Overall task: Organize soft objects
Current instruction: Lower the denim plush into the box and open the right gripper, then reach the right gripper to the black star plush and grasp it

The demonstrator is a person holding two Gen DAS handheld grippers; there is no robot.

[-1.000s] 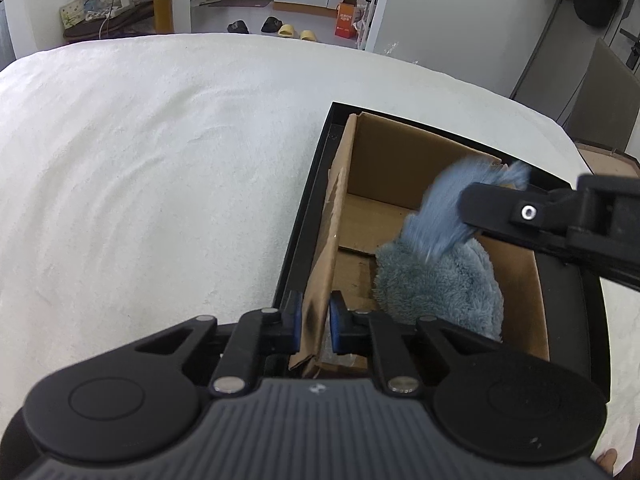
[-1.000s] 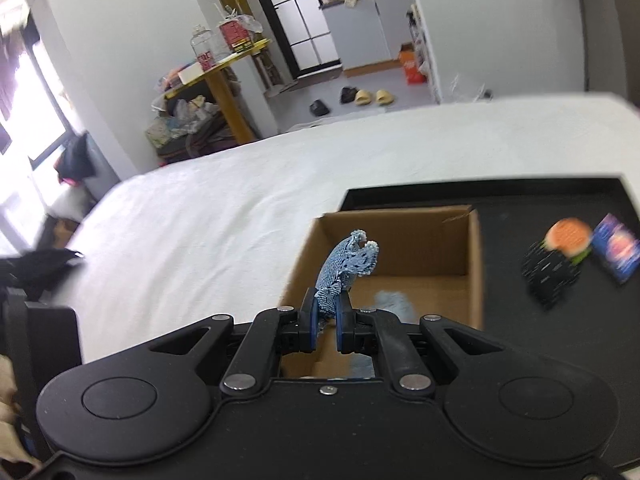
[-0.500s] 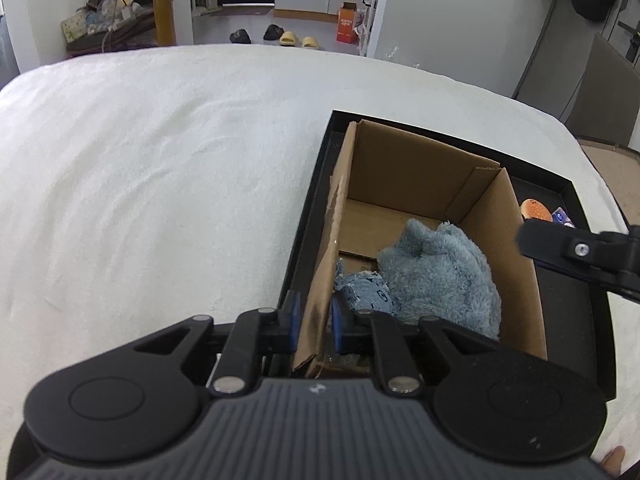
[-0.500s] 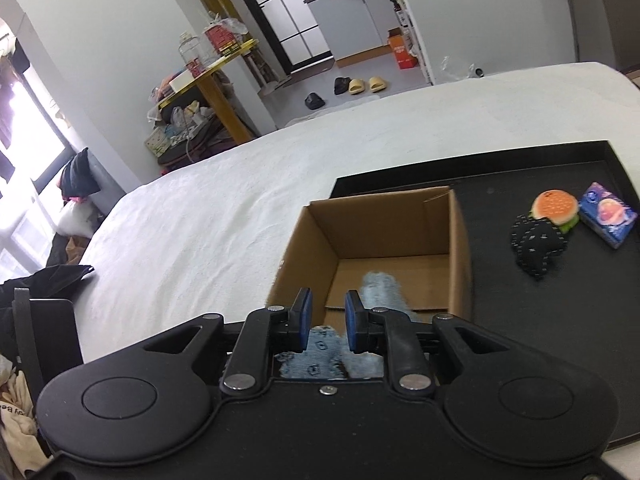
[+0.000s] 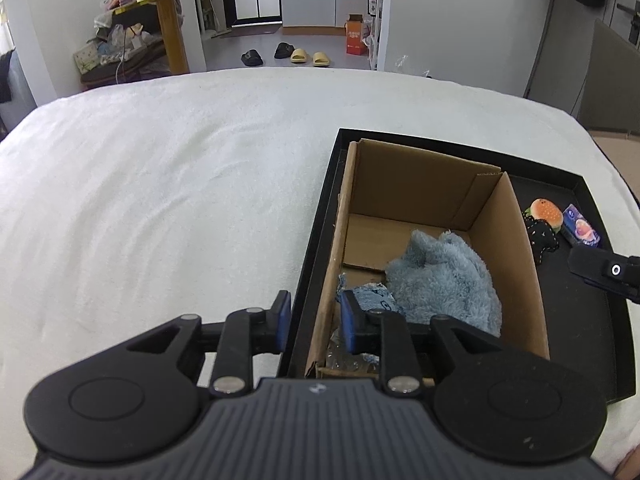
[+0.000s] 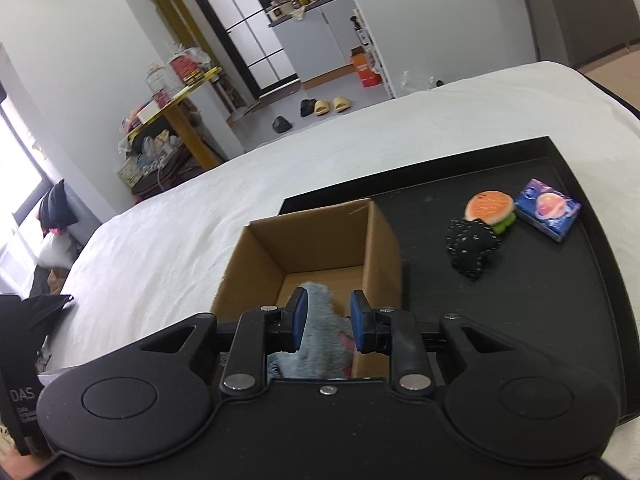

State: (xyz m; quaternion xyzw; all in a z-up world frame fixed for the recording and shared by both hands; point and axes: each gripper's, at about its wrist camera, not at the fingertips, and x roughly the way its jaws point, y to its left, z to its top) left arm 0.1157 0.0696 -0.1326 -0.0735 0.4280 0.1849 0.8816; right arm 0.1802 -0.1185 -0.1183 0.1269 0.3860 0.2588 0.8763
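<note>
An open cardboard box (image 5: 516, 256) stands in a black tray (image 5: 592, 320). In it lie a fluffy blue towel (image 5: 444, 280) and a small blue patterned cloth (image 5: 370, 294). My left gripper (image 5: 312, 320) is open, its fingers straddling the box's left wall without gripping it. My right gripper (image 6: 327, 320) is open and empty above the box (image 6: 380, 248), with the towel (image 6: 320, 340) below it. A burger plush (image 6: 490, 208), a black stitched plush (image 6: 472, 246) and a purple packet (image 6: 546, 212) lie on the tray (image 6: 560, 320) to the right.
The tray sits on a bed with a white cover (image 5: 160, 200). The right gripper's finger (image 5: 604, 272) shows at the right edge of the left wrist view. A room with a yellow table (image 5: 172, 20) and slippers (image 5: 304, 56) lies beyond.
My right gripper let go of the small blue cloth into the box and drew back to the right. My left gripper opened off the box's left wall.
</note>
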